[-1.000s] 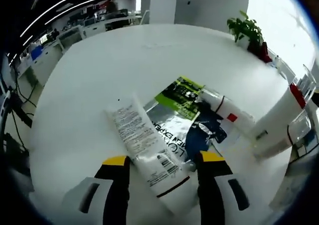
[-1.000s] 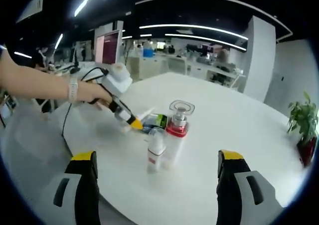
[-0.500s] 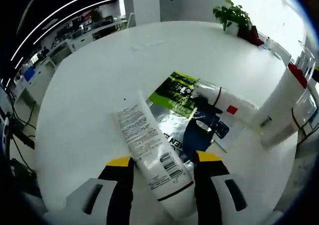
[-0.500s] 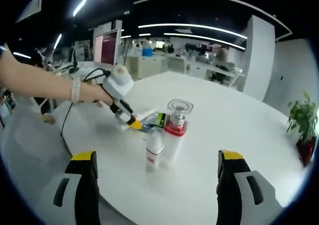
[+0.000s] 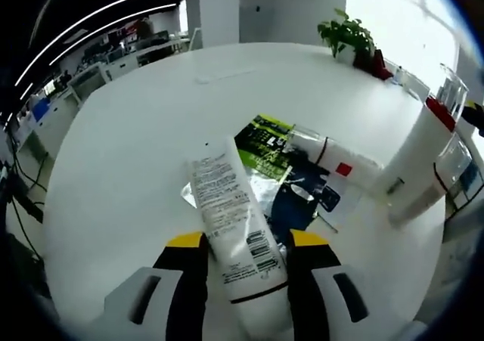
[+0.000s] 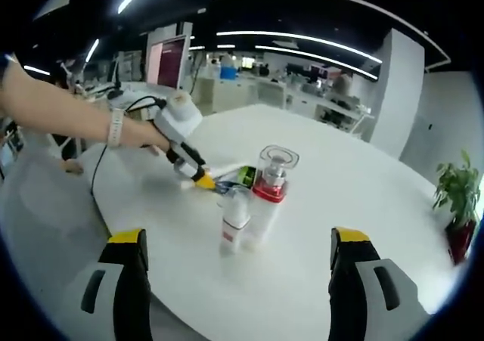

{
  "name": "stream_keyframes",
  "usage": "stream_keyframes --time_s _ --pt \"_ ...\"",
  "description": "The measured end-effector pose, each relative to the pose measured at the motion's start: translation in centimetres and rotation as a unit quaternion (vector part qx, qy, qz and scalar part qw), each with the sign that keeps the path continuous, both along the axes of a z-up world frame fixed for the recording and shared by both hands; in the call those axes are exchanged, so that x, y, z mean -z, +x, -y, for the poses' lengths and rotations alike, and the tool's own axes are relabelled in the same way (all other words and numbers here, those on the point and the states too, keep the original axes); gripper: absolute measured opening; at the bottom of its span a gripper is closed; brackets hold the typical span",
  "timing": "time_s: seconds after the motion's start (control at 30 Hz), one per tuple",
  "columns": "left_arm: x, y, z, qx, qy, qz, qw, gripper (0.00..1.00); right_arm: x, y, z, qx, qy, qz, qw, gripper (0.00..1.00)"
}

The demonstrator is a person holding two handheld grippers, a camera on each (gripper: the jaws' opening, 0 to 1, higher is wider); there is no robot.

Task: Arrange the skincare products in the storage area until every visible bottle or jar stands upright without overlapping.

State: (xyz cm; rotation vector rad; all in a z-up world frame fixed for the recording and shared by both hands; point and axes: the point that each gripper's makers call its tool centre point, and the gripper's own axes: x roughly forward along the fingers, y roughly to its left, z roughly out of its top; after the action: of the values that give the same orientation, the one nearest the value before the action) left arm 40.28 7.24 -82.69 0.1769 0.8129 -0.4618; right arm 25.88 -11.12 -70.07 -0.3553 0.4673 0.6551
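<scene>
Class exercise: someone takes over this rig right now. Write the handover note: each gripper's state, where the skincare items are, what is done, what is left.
Left gripper: jaws closed around the lying white tube, at its cap end.
Right gripper: open, empty, back from the group.
Upright on the white table: tall white bottle with a red band and small white bottle.
Still flat: the tube, resting on foil sachets.
Left: stand the tube up clear of the others.

I logged: white tube (image 5: 231, 224) with black print and barcode; sachet (image 5: 265, 146), lime green and black; pouch (image 5: 302, 201), dark blue; white bottle (image 5: 344, 165) with red square; tall white bottle (image 6: 266, 197), red collar; white bench (image 5: 128, 152); hand-held gripper (image 5: 246, 277) tips yellow on black.
</scene>
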Motion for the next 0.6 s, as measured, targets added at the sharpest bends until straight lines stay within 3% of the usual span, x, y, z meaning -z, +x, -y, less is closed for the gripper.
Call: stream_keyframes --time_s 0.43,0.6 --pt "-0.4 -2.0 -1.7 0.000 0.000 -0.003 1.0000 0.29 -0.2 0.1 0.0 -0.003 -0.008 0.009 0.9999 0.99" --pt "-0.4 -3.0 -2.4 -0.017 -0.024 -0.014 0.9995 0.28 -0.4 0.2 -0.1 -0.005 -0.008 0.017 0.9998 0.99"
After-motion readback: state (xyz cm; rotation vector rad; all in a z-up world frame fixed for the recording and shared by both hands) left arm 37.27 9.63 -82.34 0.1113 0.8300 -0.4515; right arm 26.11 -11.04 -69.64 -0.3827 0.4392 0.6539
